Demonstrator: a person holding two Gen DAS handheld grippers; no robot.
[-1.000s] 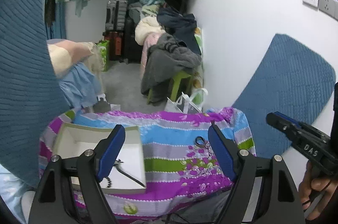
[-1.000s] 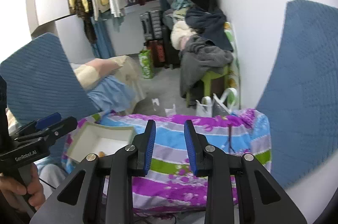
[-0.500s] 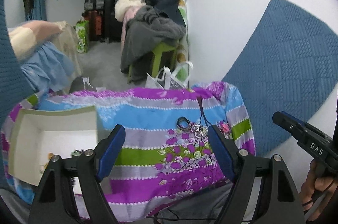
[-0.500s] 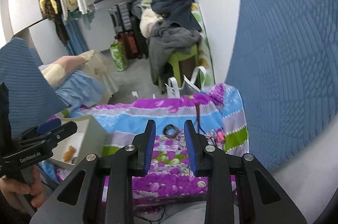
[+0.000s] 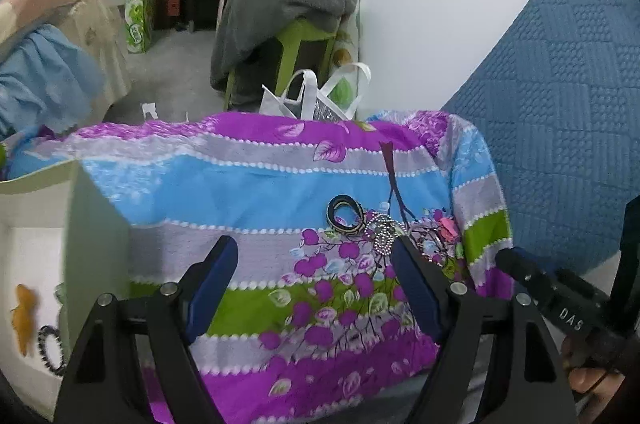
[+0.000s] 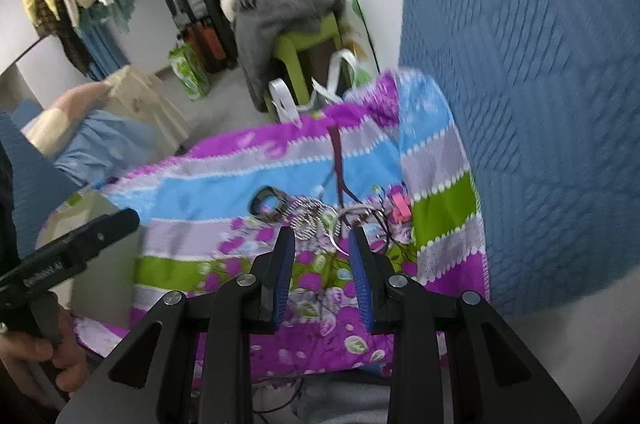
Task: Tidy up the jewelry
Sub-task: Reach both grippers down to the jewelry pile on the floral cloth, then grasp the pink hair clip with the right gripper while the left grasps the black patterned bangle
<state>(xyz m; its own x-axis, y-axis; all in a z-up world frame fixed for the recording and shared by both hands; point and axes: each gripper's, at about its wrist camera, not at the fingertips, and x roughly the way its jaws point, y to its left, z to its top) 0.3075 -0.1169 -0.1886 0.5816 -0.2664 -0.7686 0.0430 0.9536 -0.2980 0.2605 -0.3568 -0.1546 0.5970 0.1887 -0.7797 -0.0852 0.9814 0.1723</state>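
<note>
**cluttered bedroom: both grippers over the jewelry heap**

striped floral cloth covers the work surface, with piled clothes and a blue quilt behind.

left wrist view: left gripper hangs empty, jaws wide, over bare cloth. a white box at far left holds a dark bead bracelet and an orange piece, so it probably serves as the sorting bin. a dark bangle lies just beside a silver bead chain, up and to the right of the jaws.

right wrist view (blurred): right gripper points down at the silver chain, jaws narrow and holding nothing, likely pre-set for a thin item. a pink clip lies near it.
</note>
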